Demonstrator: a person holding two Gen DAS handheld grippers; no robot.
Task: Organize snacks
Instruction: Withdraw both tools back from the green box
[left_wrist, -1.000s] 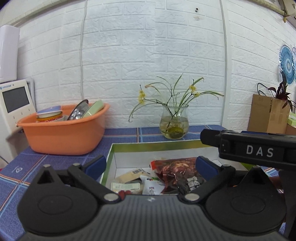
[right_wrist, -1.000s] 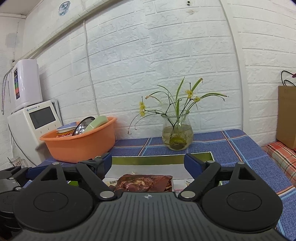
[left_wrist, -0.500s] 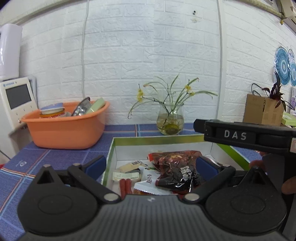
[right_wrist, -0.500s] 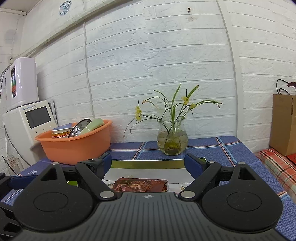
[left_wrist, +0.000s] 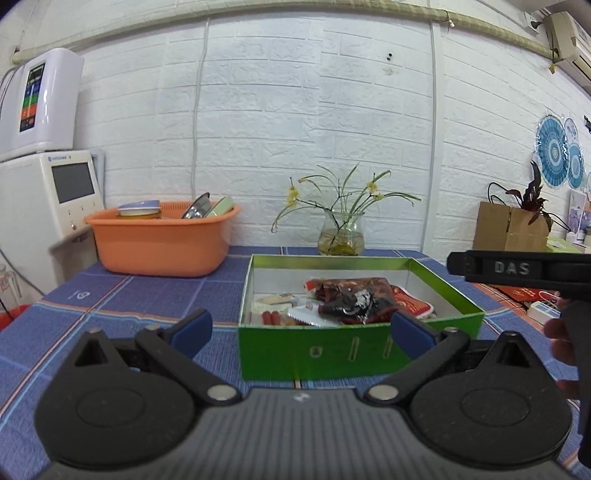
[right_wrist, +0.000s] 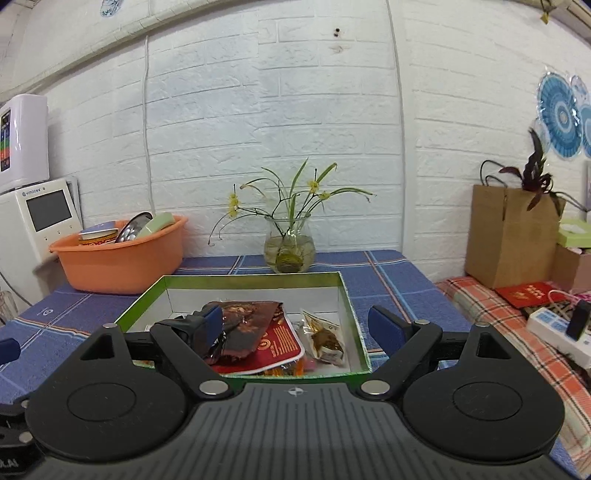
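Spread fingers (left_wrist: 192, 328) flank the snack box (left_wrist: 354, 350) ahead.

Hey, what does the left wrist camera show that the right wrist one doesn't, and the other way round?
Only the left wrist view shows the box's green front wall, the red sausages inside, and the other gripper's handle marked DAS.

Only the right wrist view shows the power strip, the red booklet and the clear packet in the box.

Both show the green box, the dark red snack bag, the orange basin, the vase and open fingers.
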